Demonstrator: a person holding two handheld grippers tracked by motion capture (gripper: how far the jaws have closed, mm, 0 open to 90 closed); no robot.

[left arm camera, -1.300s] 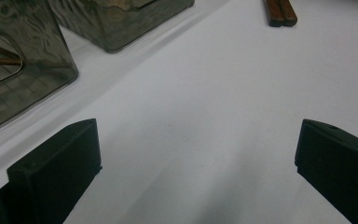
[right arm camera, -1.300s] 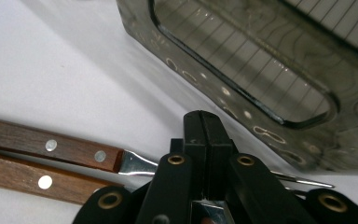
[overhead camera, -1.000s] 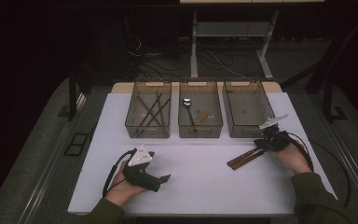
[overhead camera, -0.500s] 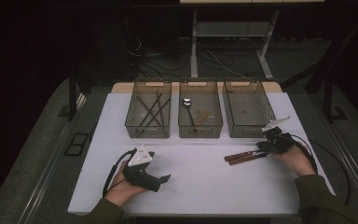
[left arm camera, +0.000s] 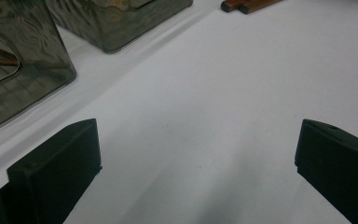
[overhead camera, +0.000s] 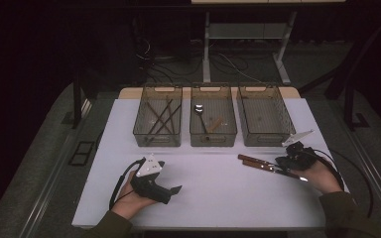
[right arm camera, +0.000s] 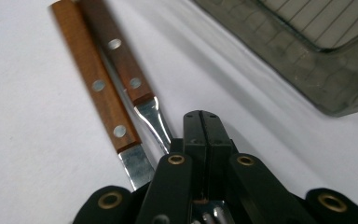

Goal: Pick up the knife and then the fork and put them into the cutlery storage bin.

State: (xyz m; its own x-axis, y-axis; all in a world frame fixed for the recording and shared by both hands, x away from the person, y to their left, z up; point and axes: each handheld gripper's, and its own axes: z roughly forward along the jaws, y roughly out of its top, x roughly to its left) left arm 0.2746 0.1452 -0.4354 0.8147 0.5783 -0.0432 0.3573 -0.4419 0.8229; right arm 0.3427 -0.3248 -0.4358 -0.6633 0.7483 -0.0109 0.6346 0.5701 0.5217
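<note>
Two-handed work at the white table (overhead camera: 213, 198), seen first from the high view: pressing the right gripper (overhead camera: 284, 167) down by the metal ends of the wooden-handled utensils (overhead camera: 256, 162), just in front of the right bin (overhead camera: 265, 142). Having swung the pair since a second ago, from handles slanting down toward the near edge to handles pointing left and slightly away. Resting the left gripper (overhead camera: 172, 190) at the near left, unmoved. Probably squaring the pair up for a pick, with sorting into a bin not yet done.

Looking along the left gripper (left arm camera: 196, 163): holding the jaws wide apart over bare table, gripping nothing, with the left bin (left arm camera: 9, 93) and the middle bin (left arm camera: 121, 28) ahead and the utensils' handle ends (left arm camera: 249, 4) peeking in at the top edge.

Looking along the right gripper (right arm camera: 203, 123): keeping the jaws pressed together, tips meeting with no gap, while both utensils (right arm camera: 112, 93) are lying side by side and touching, blades running under the gripper's body. Not showing whether anything is pinched there. Needing, by this reading, a reopening before any lift toward the right bin (right arm camera: 307, 70).
</note>
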